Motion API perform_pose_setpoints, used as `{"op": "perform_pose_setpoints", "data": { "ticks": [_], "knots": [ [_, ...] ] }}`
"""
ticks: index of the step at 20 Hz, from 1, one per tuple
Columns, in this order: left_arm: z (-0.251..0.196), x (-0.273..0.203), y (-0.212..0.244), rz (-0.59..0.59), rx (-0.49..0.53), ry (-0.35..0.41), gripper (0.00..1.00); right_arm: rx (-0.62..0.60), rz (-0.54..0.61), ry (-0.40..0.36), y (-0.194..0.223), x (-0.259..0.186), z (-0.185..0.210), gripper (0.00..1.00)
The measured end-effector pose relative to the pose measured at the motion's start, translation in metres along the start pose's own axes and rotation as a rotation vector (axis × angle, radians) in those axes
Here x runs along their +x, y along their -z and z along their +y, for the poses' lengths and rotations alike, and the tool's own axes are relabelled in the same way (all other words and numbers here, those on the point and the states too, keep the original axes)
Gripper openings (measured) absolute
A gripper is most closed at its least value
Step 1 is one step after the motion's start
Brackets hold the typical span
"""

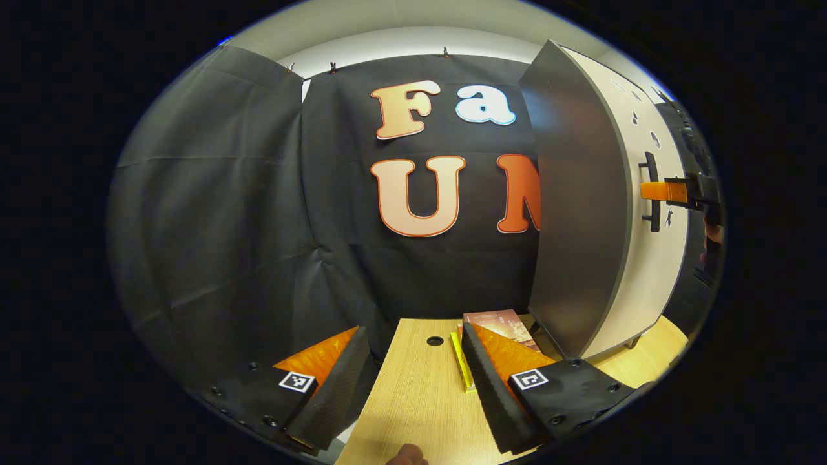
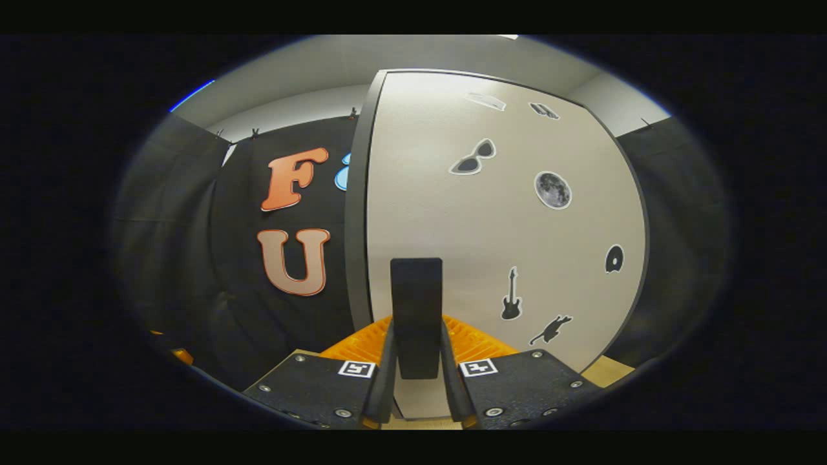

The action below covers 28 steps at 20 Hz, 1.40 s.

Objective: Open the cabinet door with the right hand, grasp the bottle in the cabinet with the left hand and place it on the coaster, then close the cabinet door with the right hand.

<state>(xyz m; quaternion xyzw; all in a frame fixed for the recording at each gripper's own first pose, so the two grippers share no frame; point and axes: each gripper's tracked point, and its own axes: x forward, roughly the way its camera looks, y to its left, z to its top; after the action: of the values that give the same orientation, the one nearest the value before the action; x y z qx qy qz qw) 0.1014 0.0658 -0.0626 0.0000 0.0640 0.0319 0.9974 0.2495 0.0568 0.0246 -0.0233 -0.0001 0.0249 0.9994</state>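
The cabinet point(image 1: 581, 206) stands on the right of the table, with a grey side and a white door point(image 2: 491, 232) bearing small dark stickers. The door looks flush with the cabinet and hides its inside. My right gripper point(image 2: 417, 339) is shut on the door's black vertical handle point(image 2: 417, 290), with a finger pressing each side. The left gripper view shows that gripper point(image 1: 651, 191) at the handle point(image 1: 649, 165) from the side. My left gripper point(image 1: 417, 381) hovers open over the wooden table point(image 1: 413, 400), with nothing between its fingers.
A reddish flat booklet point(image 1: 501, 323) and a yellow strip point(image 1: 460, 365) lie on the table beside the cabinet's foot, partly behind my left gripper's right finger. The tabletop has a round hole point(image 1: 435, 340). Black cloth walls the back and left.
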Motion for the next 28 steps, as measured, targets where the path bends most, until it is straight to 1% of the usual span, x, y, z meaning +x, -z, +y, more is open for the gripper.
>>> {"op": "perform_pose_setpoints", "data": {
  "ticks": [1, 2, 3, 4, 5, 6, 7, 8, 10, 11, 14, 15, 16, 17, 18, 19, 20, 23, 24, 26, 27, 28],
  "knots": [
    [-0.002, -0.002, -0.002, -0.002, 0.001, 0.001, 0.94, 0.003, 0.002, -0.005, 0.000, -0.002, 0.000, 0.28],
    [-0.004, -0.002, -0.003, -0.005, 0.003, 0.005, 0.94, 0.009, 0.009, -0.009, 0.000, -0.002, 0.000, 0.30],
    [-0.007, -0.004, -0.004, -0.005, 0.005, 0.010, 0.94, 0.018, 0.016, -0.010, 0.000, -0.003, -0.001, 0.24],
    [-0.010, -0.006, -0.003, -0.007, 0.006, 0.015, 0.94, 0.021, 0.021, -0.013, 0.001, -0.006, -0.002, 0.29],
    [-0.015, -0.010, -0.005, -0.010, 0.007, 0.023, 0.94, 0.023, 0.024, -0.016, 0.000, -0.009, -0.002, 0.24],
    [-0.019, -0.015, -0.005, -0.013, 0.012, 0.028, 0.94, 0.033, 0.025, -0.016, 0.000, -0.011, -0.005, 0.22],
    [-0.024, -0.020, -0.007, -0.015, 0.018, 0.033, 0.94, 0.046, 0.023, -0.015, 0.000, -0.015, -0.007, 0.21],
    [-0.029, -0.026, -0.007, -0.015, 0.023, 0.039, 0.94, 0.052, 0.022, -0.015, 0.000, -0.016, -0.009, 0.24],
    [-0.042, -0.036, -0.010, -0.019, 0.032, 0.056, 0.94, 0.058, 0.024, -0.005, 0.001, -0.023, -0.016, 0.17],
    [-0.050, -0.041, -0.011, -0.022, 0.039, 0.062, 0.94, 0.063, 0.028, -0.002, 0.002, -0.025, -0.020, 0.20],
    [-0.078, -0.063, -0.016, -0.034, 0.054, 0.089, 0.94, 0.083, 0.022, 0.004, 0.001, -0.035, -0.028, 0.20],
    [-0.088, -0.071, -0.018, -0.036, 0.060, 0.098, 0.94, 0.089, 0.020, 0.006, 0.002, -0.038, -0.032, 0.17],
    [-0.099, -0.079, -0.019, -0.038, 0.064, 0.109, 0.95, 0.093, 0.019, 0.007, 0.002, -0.041, -0.034, 0.20],
    [-0.109, -0.088, -0.020, -0.042, 0.065, 0.117, 0.94, 0.093, 0.018, 0.008, 0.002, -0.045, -0.037, 0.20],
    [-0.119, -0.097, -0.022, -0.045, 0.065, 0.126, 0.94, 0.092, 0.016, 0.011, 0.001, -0.048, -0.041, 0.20],
    [-0.129, -0.104, -0.023, -0.049, 0.063, 0.135, 0.94, 0.090, 0.016, 0.012, 0.001, -0.049, -0.044, 0.17],
    [-0.140, -0.114, -0.025, -0.052, 0.062, 0.141, 0.94, 0.091, 0.015, 0.013, 0.001, -0.052, -0.047, 0.20],
    [-0.167, -0.135, -0.023, -0.048, 0.067, 0.154, 0.94, 0.090, 0.004, 0.028, 0.001, -0.058, -0.058, 0.20],
    [-0.175, -0.140, -0.022, -0.046, 0.070, 0.155, 0.95, 0.087, -0.001, 0.037, -0.001, -0.060, -0.063, 0.16],
    [-0.192, -0.149, -0.018, -0.035, 0.066, 0.162, 0.95, 0.077, -0.005, 0.051, -0.001, -0.062, -0.071, 0.13],
    [-0.202, -0.153, -0.015, -0.027, 0.060, 0.167, 0.94, 0.087, -0.009, 0.059, -0.002, -0.064, -0.075, 0.16],
    [-0.212, -0.158, -0.014, -0.022, 0.056, 0.174, 0.94, 0.089, -0.006, 0.064, -0.001, -0.065, -0.077, 0.13]
  ]
}}
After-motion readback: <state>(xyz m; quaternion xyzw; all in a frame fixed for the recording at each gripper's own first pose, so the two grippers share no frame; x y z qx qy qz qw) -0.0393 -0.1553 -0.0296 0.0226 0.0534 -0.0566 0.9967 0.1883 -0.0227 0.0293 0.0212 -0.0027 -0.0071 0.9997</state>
